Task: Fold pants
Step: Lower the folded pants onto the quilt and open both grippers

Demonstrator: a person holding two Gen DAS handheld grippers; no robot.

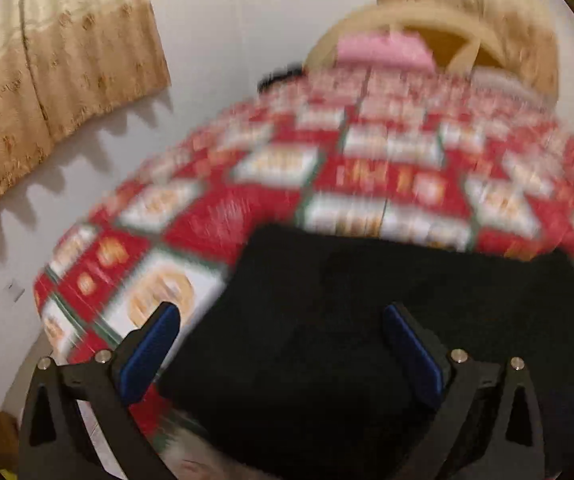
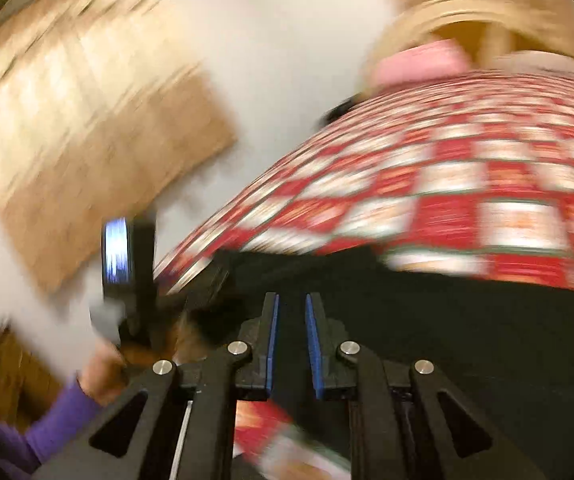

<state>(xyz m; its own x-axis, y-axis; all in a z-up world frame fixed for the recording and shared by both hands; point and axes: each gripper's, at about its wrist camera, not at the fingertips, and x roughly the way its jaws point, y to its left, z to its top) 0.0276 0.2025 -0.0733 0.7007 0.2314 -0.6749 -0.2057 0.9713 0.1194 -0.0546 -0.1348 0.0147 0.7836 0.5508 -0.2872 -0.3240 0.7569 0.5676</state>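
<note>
Black pants lie in a folded, roughly rectangular shape on a bed with a red and white patterned cover. My left gripper is open, its blue pads spread wide just above the pants' near left part, holding nothing. In the right wrist view the pants fill the lower right. My right gripper has its pads close together with a narrow gap, over the pants' left edge; nothing shows between them. The left gripper appears at the left, held by a hand in a purple sleeve. Both views are motion-blurred.
A pink pillow and a cream headboard stand at the bed's far end. Beige curtains hang on the white wall at left. White floor runs along the bed's left side.
</note>
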